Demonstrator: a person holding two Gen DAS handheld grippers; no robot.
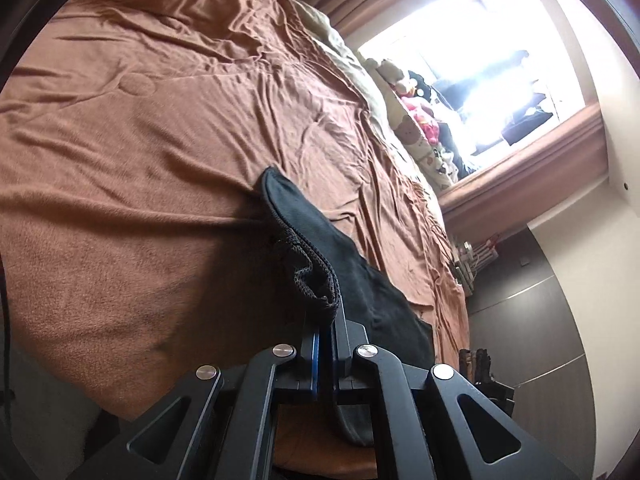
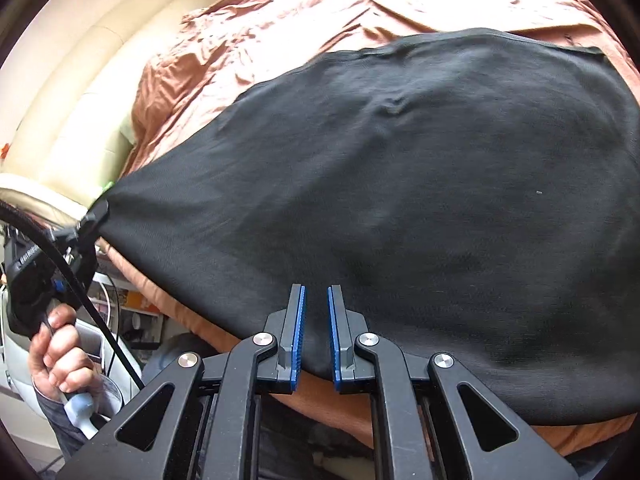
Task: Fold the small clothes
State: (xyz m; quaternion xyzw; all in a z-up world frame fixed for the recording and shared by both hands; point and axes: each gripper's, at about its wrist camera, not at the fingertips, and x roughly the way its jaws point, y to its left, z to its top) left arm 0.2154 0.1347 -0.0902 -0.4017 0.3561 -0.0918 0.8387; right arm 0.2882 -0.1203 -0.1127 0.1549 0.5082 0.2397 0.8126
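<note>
A black garment (image 2: 400, 200) lies spread over the near part of the brown bedspread (image 2: 320, 8). My left gripper (image 1: 324, 308) is shut on one mesh-lined corner of it (image 1: 316, 280) and holds that corner above the bed, tilted. The right wrist view shows this same left gripper (image 2: 94, 216) at the far left, with a hand (image 2: 56, 344) around its handle and the cloth pulled taut from it. My right gripper (image 2: 316, 292) sits at the garment's near edge. Its blue pads (image 2: 300, 332) stand a narrow gap apart, with dark cloth in the gap.
The wrinkled brown bedspread (image 1: 160, 120) covers most of the bed. Pillows and soft toys (image 1: 416, 120) are piled by a bright window (image 1: 480, 60). A cream padded headboard (image 2: 80, 100) stands at the left. Dark floor (image 1: 520, 320) lies beyond the bed's edge.
</note>
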